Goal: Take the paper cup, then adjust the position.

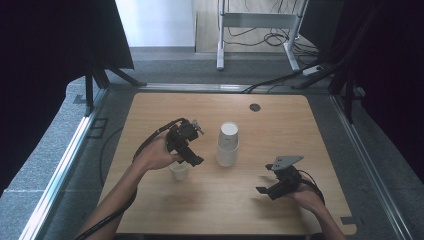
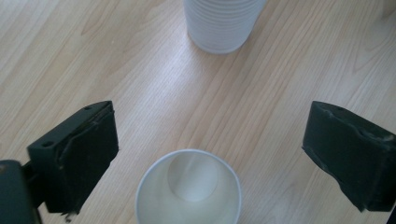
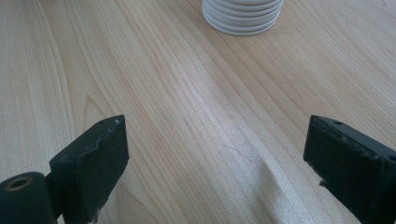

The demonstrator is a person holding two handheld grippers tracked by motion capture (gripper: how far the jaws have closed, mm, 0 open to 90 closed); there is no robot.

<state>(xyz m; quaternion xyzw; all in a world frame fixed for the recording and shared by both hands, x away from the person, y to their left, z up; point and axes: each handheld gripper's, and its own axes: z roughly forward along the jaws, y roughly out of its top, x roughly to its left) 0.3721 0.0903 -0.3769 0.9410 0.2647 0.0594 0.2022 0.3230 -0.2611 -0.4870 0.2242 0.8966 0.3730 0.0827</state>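
you have one stack of white paper cups (image 1: 228,144) mid-surface (image 1: 280,125) and one single paper cup (image 1: 179,171) just left of it. your left tool (image 2: 205,154) hangs spread wide above the single cup, touching nothing. your right tool (image 3: 215,158) gapes wide, empty, over bare wood.

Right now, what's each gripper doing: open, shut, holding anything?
Left gripper: open, holding nothing, fingers either side of the single white paper cup.
Right gripper: open, empty, over the bare wooden table.
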